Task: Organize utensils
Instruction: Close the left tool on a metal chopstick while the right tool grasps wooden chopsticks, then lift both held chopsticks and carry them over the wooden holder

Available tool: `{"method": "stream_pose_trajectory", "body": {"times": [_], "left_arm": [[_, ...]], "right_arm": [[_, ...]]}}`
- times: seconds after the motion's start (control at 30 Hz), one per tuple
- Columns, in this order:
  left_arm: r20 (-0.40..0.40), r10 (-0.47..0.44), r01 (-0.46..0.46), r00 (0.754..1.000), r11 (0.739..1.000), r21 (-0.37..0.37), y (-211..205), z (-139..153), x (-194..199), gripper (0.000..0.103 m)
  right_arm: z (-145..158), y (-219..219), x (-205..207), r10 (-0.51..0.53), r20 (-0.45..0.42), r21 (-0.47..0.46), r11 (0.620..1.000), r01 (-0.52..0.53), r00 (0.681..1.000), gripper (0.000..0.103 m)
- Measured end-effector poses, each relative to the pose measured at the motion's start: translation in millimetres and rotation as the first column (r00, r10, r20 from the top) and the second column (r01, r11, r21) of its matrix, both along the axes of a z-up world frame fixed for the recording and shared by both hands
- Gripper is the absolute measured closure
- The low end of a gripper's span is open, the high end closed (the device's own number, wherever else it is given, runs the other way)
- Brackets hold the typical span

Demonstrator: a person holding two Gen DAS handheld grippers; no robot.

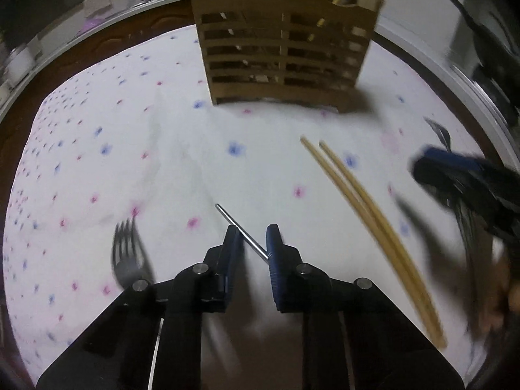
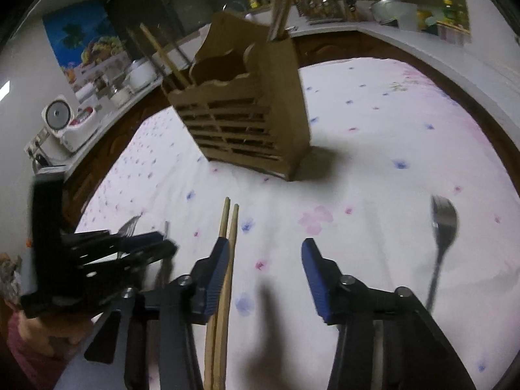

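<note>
A brown slatted wooden utensil holder [image 1: 282, 52] stands on the flowered cloth, with chopsticks sticking out of it; it also shows in the right wrist view [image 2: 247, 123]. My left gripper [image 1: 253, 243] has its jaws narrowly apart around a thin metal rod [image 1: 237, 224] that runs between them. A fork [image 1: 125, 253] lies to its left. A pair of wooden chopsticks [image 1: 367, 221] lies to its right. My right gripper [image 2: 263, 260] is open over the cloth, its left finger beside the chopsticks [image 2: 227, 260]. A second fork [image 2: 442, 227] lies to its right.
The table has a white cloth [image 1: 97, 162] with pink and blue flowers and a dark wooden rim. A counter with a rice cooker [image 2: 65, 123], pots and bottles runs behind. The left gripper shows at the left of the right wrist view [image 2: 143, 243].
</note>
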State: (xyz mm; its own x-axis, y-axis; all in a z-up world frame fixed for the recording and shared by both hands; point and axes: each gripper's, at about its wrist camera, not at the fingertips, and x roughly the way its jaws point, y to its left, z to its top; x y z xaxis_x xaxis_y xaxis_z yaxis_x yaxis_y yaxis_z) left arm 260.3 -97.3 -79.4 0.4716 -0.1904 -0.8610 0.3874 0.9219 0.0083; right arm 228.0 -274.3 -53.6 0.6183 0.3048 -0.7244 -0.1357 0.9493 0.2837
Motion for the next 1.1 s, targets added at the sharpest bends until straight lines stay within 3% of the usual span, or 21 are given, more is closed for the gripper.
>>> {"method": "stream_pose_trajectory", "body": {"times": [0.2, 0.27, 0.4, 0.53, 0.73, 0.8, 0.83, 0.93, 1.1], "left_arm": [[-0.042, 0.055, -0.058, 0.998, 0.996, -0.074, 23, 1, -7, 0.087], [-0.053, 0.077, -0.082, 0.996, 0.993, -0.09, 26, 0, -6, 0.084], [-0.079, 0.115, -0.123, 0.99, 0.986, -0.111, 30, 0, 5, 0.081], [-0.107, 0.168, -0.179, 0.98, 0.978, -0.105, 29, -1, 17, 0.076], [-0.062, 0.136, -0.138, 0.989, 0.99, -0.024, 10, -4, 27, 0.077], [-0.038, 0.118, -0.119, 0.992, 0.993, -0.01, 5, -4, 28, 0.083], [-0.029, 0.108, -0.108, 0.994, 0.994, -0.009, 3, -4, 29, 0.093], [-0.021, 0.094, -0.094, 0.995, 0.996, -0.005, 1, -4, 29, 0.096], [-0.025, 0.085, -0.086, 0.996, 0.995, -0.045, 9, 0, 23, 0.1]], "right_arm": [[-12, 26, 23, 0.081, -0.039, -0.047, 0.995, -0.083, 0.996, 0.07], [-15, 31, 31, 0.094, -0.05, -0.067, 0.993, -0.097, 0.994, 0.077], [-22, 40, 45, 0.121, -0.085, -0.101, 0.986, -0.129, 0.989, 0.08], [-22, 47, 51, 0.132, -0.098, -0.149, 0.978, -0.145, 0.986, 0.082], [-21, 59, 58, 0.165, -0.12, -0.23, 0.955, -0.189, 0.979, 0.082], [-21, 61, 58, 0.182, -0.122, -0.255, 0.944, -0.208, 0.976, 0.082], [-20, 61, 59, 0.186, -0.121, -0.255, 0.944, -0.211, 0.975, 0.084], [-20, 59, 59, 0.19, -0.116, -0.26, 0.941, -0.214, 0.975, 0.095], [-12, 46, 52, 0.167, -0.104, -0.178, 0.967, -0.183, 0.981, 0.098]]}}
